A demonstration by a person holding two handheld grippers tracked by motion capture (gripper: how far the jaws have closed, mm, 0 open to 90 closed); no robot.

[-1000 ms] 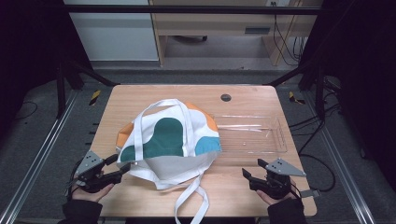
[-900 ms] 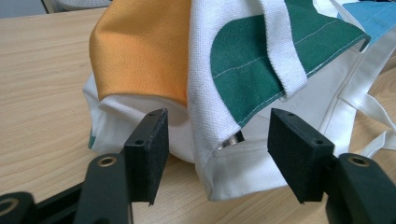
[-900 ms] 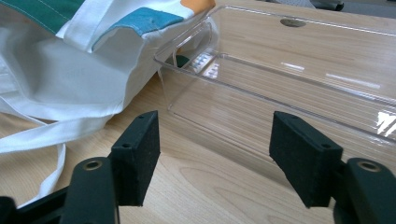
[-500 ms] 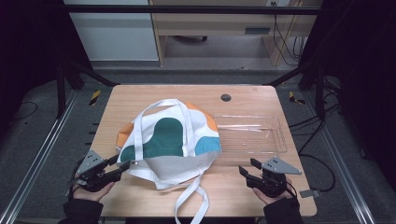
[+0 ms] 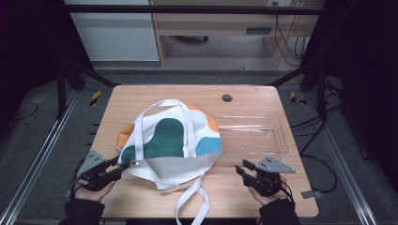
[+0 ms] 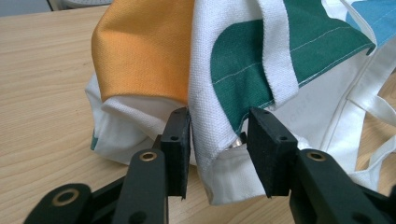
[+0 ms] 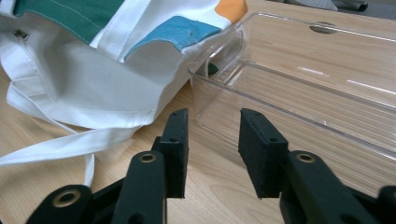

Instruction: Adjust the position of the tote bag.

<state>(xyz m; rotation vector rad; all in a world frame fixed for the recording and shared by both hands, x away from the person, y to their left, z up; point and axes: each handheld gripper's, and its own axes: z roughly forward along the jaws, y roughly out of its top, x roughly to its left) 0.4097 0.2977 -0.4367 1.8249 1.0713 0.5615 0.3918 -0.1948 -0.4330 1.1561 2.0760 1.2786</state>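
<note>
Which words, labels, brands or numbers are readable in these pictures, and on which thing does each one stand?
None can be read.
Tote bag: coloured shapes in green, orange and blue; a faint grey mark on its white part is too blurred to read.
Clear tray: no print.
Table: no print.

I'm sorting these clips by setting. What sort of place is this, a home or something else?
Likely a lab or recording workspace, not a home: the wooden table sits inside a dark metal frame, loose cables hang behind, and plain office furniture stands beyond on a grey floor.
</note>
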